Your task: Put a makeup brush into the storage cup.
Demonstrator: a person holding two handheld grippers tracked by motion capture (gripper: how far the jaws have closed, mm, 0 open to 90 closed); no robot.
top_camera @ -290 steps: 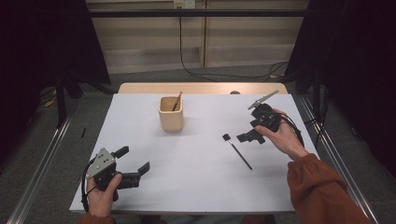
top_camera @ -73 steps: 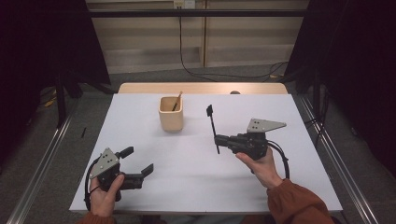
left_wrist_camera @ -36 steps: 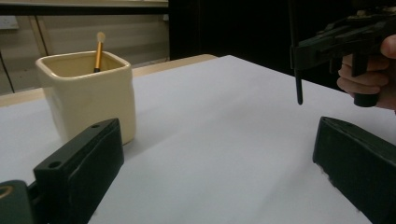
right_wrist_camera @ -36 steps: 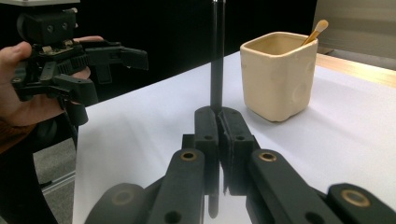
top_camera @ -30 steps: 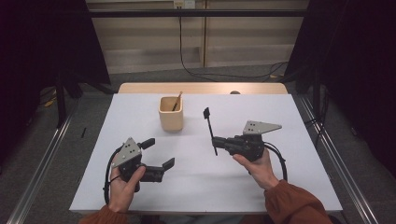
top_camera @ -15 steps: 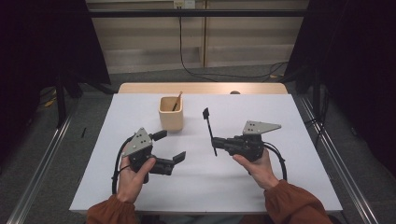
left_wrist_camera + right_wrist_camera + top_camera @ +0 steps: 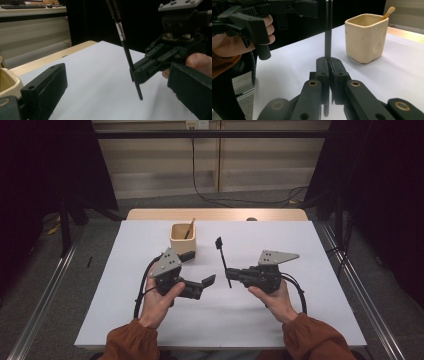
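We see the right gripper [image 7: 231, 275] with its fingers pressed together on a thin black brush [image 7: 223, 260], pinching it low on its handle so that it stands nearly upright above the white surface [image 7: 310, 320], its dark head at the top and its lower tip just clear of the surface in the left gripper view. In the right gripper view the handle [image 7: 328, 37] rises straight from between the closed fingers [image 7: 322, 68]. The left gripper [image 7: 200, 272] hangs just beside it, its fingers spread with nothing between them, pointing toward the brush; in its own view the two fingers [image 7: 45, 87] frame the brush [image 7: 125, 47] and the right gripper [image 7: 135, 73] holding it. A cream cup [image 7: 183, 239] with a wooden stick [image 7: 189, 227] leaning inside stands farther back on the surface, near the left gripper.
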